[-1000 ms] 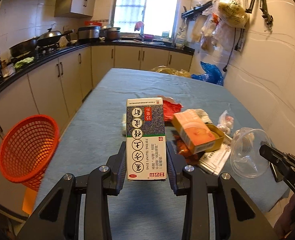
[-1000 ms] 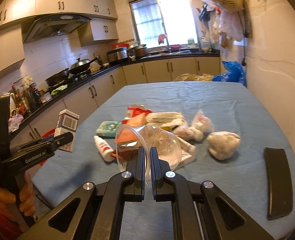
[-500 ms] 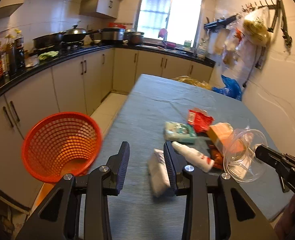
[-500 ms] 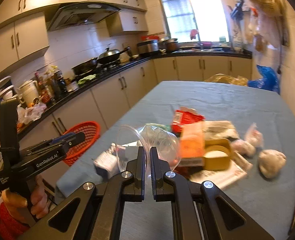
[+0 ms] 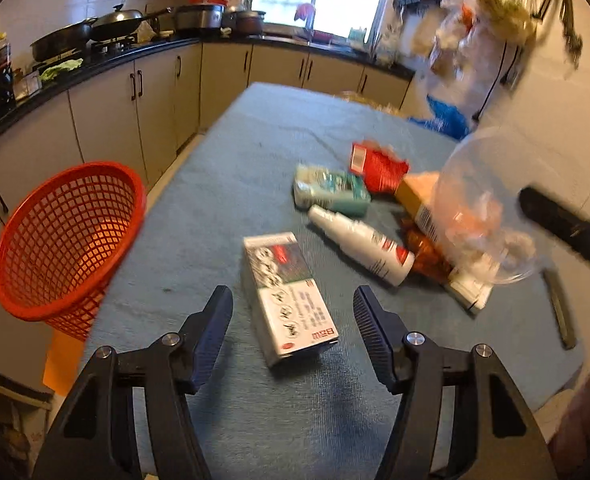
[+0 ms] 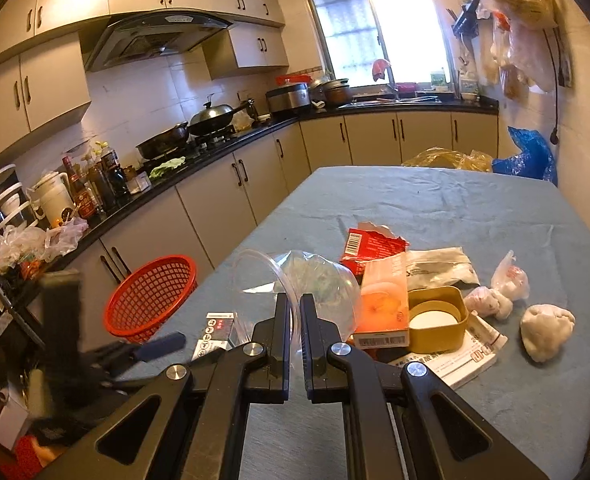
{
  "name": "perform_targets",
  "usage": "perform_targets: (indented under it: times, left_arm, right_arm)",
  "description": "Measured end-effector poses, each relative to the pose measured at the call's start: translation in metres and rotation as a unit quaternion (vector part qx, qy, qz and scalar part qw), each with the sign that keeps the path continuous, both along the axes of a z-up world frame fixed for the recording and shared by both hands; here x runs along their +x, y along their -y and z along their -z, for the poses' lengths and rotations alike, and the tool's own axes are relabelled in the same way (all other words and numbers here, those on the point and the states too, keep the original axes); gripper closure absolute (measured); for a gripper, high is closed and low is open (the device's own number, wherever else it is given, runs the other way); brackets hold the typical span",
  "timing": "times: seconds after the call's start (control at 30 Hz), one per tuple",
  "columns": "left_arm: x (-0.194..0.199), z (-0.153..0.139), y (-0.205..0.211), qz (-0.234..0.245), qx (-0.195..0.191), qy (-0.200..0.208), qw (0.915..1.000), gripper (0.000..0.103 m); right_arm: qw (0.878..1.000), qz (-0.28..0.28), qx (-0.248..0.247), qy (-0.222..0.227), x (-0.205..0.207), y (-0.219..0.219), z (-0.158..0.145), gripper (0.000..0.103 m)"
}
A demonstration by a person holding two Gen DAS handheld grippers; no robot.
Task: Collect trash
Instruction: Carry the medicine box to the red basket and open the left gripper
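Observation:
My left gripper (image 5: 293, 316) is open and empty. A white and dark medicine box (image 5: 289, 298) lies flat on the blue table cloth (image 5: 255, 140) between and just ahead of its fingers. My right gripper (image 6: 294, 312) is shut on the rim of a clear plastic cup (image 6: 295, 280), held above the table; the cup also shows in the left wrist view (image 5: 483, 208). A red mesh basket (image 5: 65, 236) hangs off the table's left edge; it also shows in the right wrist view (image 6: 151, 298).
A trash pile lies mid-table: white tube (image 5: 361, 246), green packet (image 5: 331, 190), red wrapper (image 6: 371, 242), orange box (image 6: 383, 300), yellow tin (image 6: 435, 318), paper leaflet (image 6: 451, 362), crumpled white wads (image 6: 545, 330). Kitchen cabinets (image 6: 223, 196) run along the left.
My left gripper opened and let go of the medicine box, which now lies flat on the cloth. The right gripper still holds the cup and has shifted left, toward the basket.

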State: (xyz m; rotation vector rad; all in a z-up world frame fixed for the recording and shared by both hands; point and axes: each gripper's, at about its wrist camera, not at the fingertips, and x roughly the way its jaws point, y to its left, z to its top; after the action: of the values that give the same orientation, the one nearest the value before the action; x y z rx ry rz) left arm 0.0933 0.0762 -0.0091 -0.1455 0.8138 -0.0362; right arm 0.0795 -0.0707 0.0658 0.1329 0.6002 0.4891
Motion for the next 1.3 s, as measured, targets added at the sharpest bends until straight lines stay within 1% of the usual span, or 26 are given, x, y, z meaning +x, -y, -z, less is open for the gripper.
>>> perform_targets:
  times: [0.07, 0.1, 0.13, 0.2, 0.33, 0.5, 0.63, 0.73, 0.83, 0.93, 1.03, 1.17, 1.23, 1.3]
  left_arm:
    - [0.004, 0.006, 0.004, -0.008, 0.013, -0.005, 0.9999, 0.048]
    - [0.007, 0.01, 0.005, -0.01, 0.017, -0.01, 0.9998, 0.06]
    - [0.01, 0.012, 0.004, -0.012, 0.015, -0.014, 0.9997, 0.064]
    - [0.013, 0.014, 0.002, -0.016, 0.014, -0.017, 0.9996, 0.07]
    - [0.008, 0.007, -0.007, -0.017, 0.0, -0.001, 0.9998, 0.07]
    - [-0.005, -0.018, -0.036, -0.046, -0.004, 0.033, 0.9984, 0.07]
    - [-0.017, -0.037, -0.077, -0.091, -0.001, 0.056, 0.9943, 0.07]
    - [-0.023, -0.043, -0.114, -0.133, 0.004, 0.063, 0.9891, 0.07]
    - [-0.026, -0.043, -0.143, -0.159, 0.01, 0.059, 0.9854, 0.07]
    - [-0.027, -0.039, -0.163, -0.179, 0.013, 0.053, 0.9823, 0.07]
    - [-0.027, -0.034, -0.182, -0.195, 0.015, 0.049, 0.9794, 0.07]
    - [-0.022, -0.025, -0.2, -0.213, 0.019, 0.042, 0.976, 0.07]
    - [-0.017, -0.021, -0.208, -0.215, 0.017, 0.038, 0.9758, 0.07]
    - [-0.015, -0.018, -0.21, -0.214, 0.016, 0.033, 0.9761, 0.07]
  right_arm:
    - [1.0, 0.004, 0.0, 0.005, -0.002, 0.005, -0.001, 0.098]
    - [1.0, 0.005, 0.002, 0.006, -0.002, 0.007, -0.001, 0.098]
    - [1.0, 0.005, 0.004, 0.005, -0.002, 0.008, -0.001, 0.098]
    - [1.0, 0.006, 0.007, 0.003, -0.002, 0.011, 0.0, 0.098]
    - [1.0, 0.0, 0.01, 0.001, -0.001, 0.01, 0.0, 0.098]
    - [0.999, -0.03, 0.016, -0.007, 0.006, -0.008, -0.003, 0.098]
    - [0.997, -0.071, 0.029, -0.021, 0.017, -0.037, -0.01, 0.098]
    - [0.993, -0.107, 0.04, -0.04, 0.027, -0.066, -0.013, 0.098]
    - [0.987, -0.141, 0.05, -0.061, 0.039, -0.101, -0.014, 0.098]
    - [0.982, -0.162, 0.053, -0.077, 0.05, -0.133, -0.011, 0.098]
    - [0.976, -0.181, 0.057, -0.102, 0.064, -0.167, -0.003, 0.098]
    - [0.972, -0.191, 0.059, -0.123, 0.08, -0.203, 0.008, 0.098]
    - [0.971, -0.191, 0.054, -0.13, 0.088, -0.221, 0.016, 0.097]
    - [0.971, -0.188, 0.05, -0.138, 0.095, -0.229, 0.022, 0.097]
